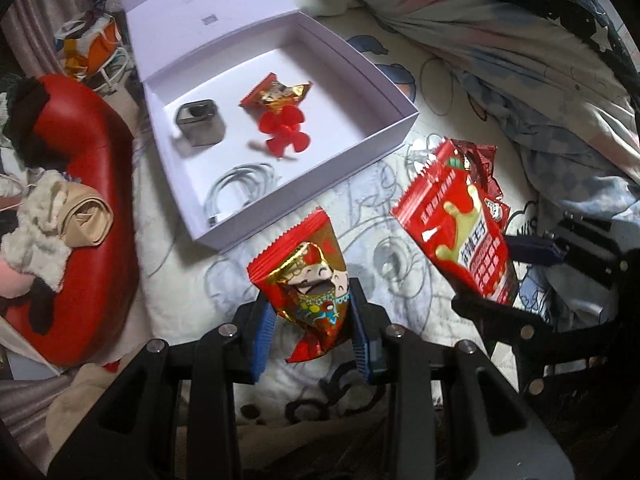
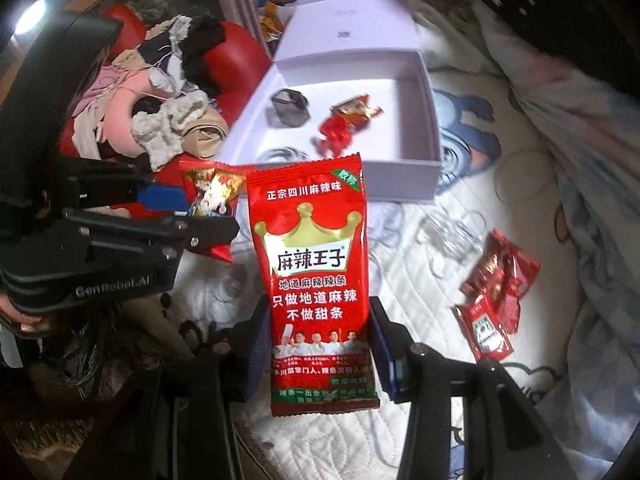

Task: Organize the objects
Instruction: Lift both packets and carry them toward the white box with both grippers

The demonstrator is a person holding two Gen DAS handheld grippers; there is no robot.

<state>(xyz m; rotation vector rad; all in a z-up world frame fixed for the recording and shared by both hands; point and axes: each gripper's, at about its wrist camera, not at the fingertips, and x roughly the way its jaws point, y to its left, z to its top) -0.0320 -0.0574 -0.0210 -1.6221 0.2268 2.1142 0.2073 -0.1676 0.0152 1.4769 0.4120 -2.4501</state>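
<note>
Quilted cartoon-print bedding (image 1: 192, 264) carries an open white box (image 1: 394, 92) containing a metal cube (image 1: 200, 122), red flower toy (image 1: 282, 128) and cable (image 1: 240, 184). Left gripper (image 1: 310, 322) pinches a cartoon candy packet (image 1: 308, 280); right gripper (image 2: 316, 344) clamps a crown-printed spicy snack bag (image 2: 314, 272), both held near the box.

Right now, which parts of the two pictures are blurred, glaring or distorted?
Left wrist view: the red propeller toy inside the white box is smeared; fisheye bends the box edges. Right wrist view: the crown snack packet reads sharp, a bright glare sits top left, and the box contents look soft.
</note>
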